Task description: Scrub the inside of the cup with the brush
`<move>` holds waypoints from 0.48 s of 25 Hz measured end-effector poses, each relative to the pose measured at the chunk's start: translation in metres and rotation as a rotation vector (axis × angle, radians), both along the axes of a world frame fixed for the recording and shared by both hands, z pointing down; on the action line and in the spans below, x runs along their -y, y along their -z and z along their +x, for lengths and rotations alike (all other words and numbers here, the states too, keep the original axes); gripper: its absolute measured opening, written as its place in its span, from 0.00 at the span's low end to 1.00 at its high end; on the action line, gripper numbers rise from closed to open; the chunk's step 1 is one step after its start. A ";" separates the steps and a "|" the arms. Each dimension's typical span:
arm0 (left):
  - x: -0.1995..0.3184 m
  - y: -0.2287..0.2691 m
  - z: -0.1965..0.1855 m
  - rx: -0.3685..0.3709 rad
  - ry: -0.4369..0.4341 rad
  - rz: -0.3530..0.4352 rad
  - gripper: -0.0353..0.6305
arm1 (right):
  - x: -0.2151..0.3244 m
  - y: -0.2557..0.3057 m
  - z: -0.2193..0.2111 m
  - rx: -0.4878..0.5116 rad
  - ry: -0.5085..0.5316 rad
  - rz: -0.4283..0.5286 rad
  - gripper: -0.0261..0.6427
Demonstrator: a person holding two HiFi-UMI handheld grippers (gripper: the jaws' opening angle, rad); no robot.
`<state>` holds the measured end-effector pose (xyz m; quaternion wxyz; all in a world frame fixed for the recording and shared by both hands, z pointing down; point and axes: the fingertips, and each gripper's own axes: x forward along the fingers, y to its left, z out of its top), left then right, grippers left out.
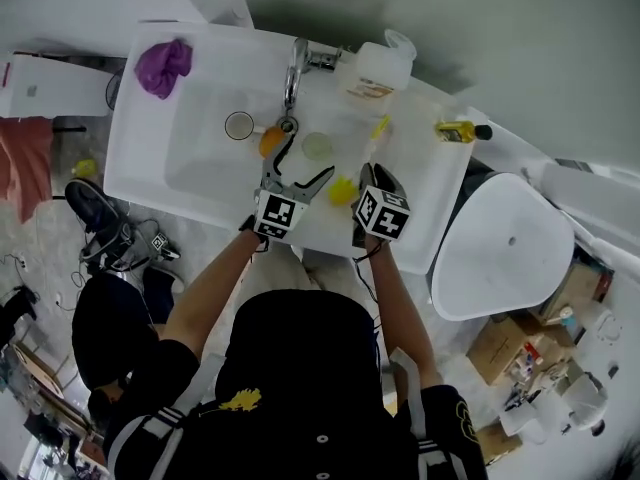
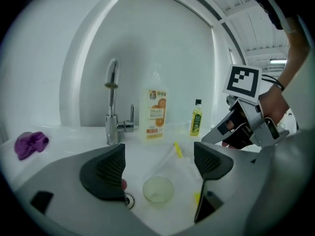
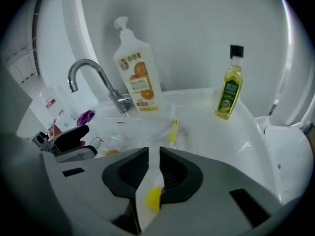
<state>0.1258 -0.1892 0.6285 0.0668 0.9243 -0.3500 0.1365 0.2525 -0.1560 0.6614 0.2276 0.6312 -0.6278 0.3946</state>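
**Cup standing free, brush end in the right gripper's narrow gap**

The tall white pump bottle [image 3: 135, 77] behind the chrome tap [image 3: 93, 75] has a label with pictures of oranges. The lines of print on it are too small to read. The small yellow oil bottle with a black cap [image 3: 229, 90], at the upper right of the right gripper view, has a green label that I also cannot read. Each gripper has a cube with black and white square markers.

The small clear, slightly green cup [image 2: 158, 189] stands upright with its mouth up, low in the centre of the left gripper view. The left gripper [image 2: 157, 159] is wide open above it, and its pads do not touch it.

The right gripper [image 3: 152, 156] has only a narrow gap. One yellow end of the long brush with yellow ends [image 3: 173, 129] sits low in this gap, against the right pad. Whether both pads press on it is not clear.

In the head view, the white sink top [image 1: 150, 158] has bare room on its left half. Only a crumpled purple cloth [image 1: 163, 65] lies there, at the upper left corner. Both bottles stand along the far edge.
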 end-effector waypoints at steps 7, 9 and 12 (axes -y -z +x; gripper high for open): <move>-0.043 0.078 -0.058 -0.068 -0.002 0.047 0.72 | -0.045 0.087 -0.042 -0.001 -0.004 0.169 0.08; -0.052 0.099 -0.073 -0.088 -0.005 0.069 0.67 | -0.055 0.110 -0.054 -0.004 -0.004 0.215 0.08; -0.066 0.125 -0.091 -0.098 -0.020 0.112 0.37 | -0.068 0.140 -0.070 -0.002 -0.018 0.277 0.08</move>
